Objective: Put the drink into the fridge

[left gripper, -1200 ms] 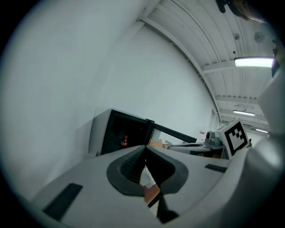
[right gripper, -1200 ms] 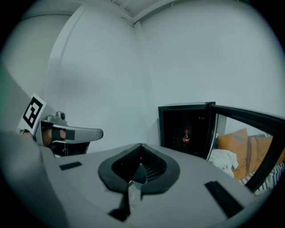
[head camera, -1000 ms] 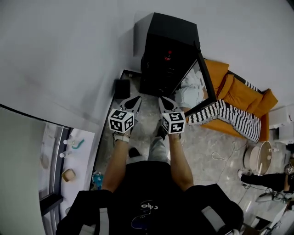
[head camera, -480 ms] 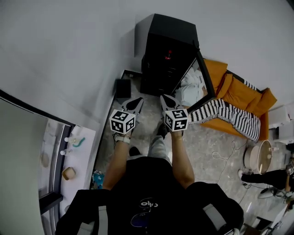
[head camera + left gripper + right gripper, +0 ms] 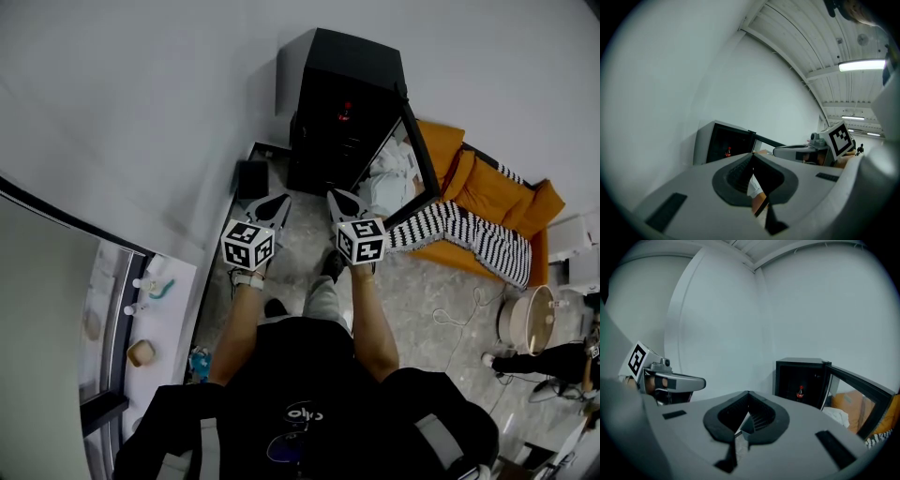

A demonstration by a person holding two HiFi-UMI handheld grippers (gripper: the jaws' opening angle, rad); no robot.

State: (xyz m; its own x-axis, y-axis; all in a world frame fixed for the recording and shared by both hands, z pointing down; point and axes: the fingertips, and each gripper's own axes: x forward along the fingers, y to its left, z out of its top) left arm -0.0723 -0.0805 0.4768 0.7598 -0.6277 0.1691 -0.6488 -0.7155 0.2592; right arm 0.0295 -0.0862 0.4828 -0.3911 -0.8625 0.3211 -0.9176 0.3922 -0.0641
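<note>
left tongs: closed, empty | right tongs: closed, empty | drink: inside fridge

**Both grippers shut and empty**

I hold the left gripper and right gripper side by side, apart from each other. Each has its jaws together with nothing between them. My left forearm and right forearm reach forward, roughly parallel.

1. The left gripper I worked looked like smooth, dull grey plastic. Its dark pads had little ridges.
2. The right gripper looked like that too.
3. The fridge had a dull black shell and a shiny glass door.
4. The floor looked like shiny stone.
5. The sofa was orange cloth. The striped blanket was cloth too.
6. The wall was smooth and dull.
</note>
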